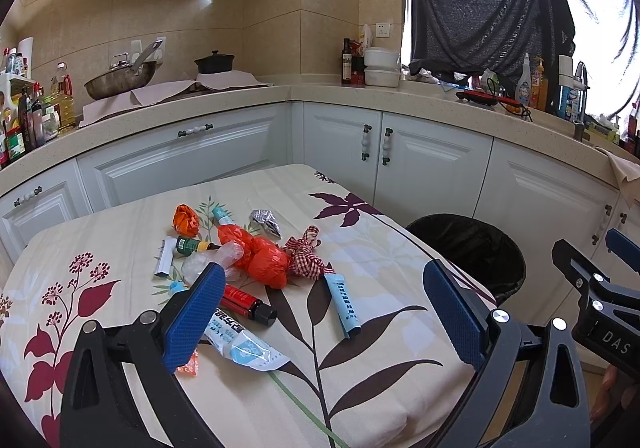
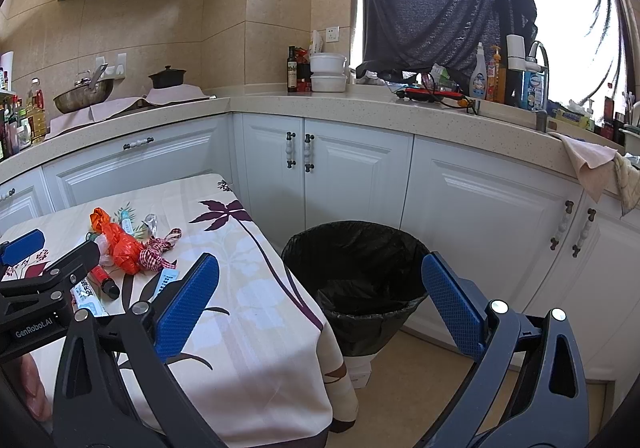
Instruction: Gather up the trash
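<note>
Trash lies in a heap on the floral tablecloth (image 1: 360, 332): an orange plastic bag (image 1: 262, 258), a red-checked ribbon bow (image 1: 306, 254), a crumpled foil wrapper (image 1: 266, 222), a light blue tube (image 1: 342, 304), a red vial (image 1: 248, 304), a green bottle (image 1: 192, 246) and a white and blue sachet (image 1: 244, 346). My left gripper (image 1: 326, 288) hovers open above the near side of the heap, holding nothing. My right gripper (image 2: 320, 280) is open and empty over the table's right edge, facing the black-lined bin (image 2: 356, 280). The left gripper (image 2: 32, 256) also shows in the right wrist view.
The bin (image 1: 472, 252) stands on the floor just right of the table (image 2: 248, 328). White cabinets (image 2: 340, 176) and an L-shaped counter (image 2: 320, 104) with a wok, pot, bottles and containers close off the back. A white box (image 2: 360, 370) sits under the bin.
</note>
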The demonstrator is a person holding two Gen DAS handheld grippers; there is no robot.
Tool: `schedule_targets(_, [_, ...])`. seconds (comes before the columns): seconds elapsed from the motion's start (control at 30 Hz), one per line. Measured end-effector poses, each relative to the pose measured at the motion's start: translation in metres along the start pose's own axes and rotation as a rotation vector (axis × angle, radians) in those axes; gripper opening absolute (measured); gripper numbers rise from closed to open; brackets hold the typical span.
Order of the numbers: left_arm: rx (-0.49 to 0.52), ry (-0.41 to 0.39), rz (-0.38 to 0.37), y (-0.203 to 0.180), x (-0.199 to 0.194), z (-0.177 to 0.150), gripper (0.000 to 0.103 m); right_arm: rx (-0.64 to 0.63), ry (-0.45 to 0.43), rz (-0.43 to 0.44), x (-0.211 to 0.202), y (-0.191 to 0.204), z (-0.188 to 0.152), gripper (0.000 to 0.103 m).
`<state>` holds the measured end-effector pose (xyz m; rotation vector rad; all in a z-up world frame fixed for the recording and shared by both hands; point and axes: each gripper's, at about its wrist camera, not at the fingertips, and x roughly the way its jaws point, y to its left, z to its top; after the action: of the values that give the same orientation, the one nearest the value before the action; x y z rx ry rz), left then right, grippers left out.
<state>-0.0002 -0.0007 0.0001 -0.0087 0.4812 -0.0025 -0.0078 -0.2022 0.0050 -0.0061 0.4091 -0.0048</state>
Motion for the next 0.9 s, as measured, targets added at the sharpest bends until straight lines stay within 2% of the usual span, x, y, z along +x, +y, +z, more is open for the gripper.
schedule_targets(0.9, [-0.011,0.022,0.009,0.0055,0.0051,-0.0039,0.096,-0.015,0.012,0.008,0.0051,0.0069,-0.0039,0.099])
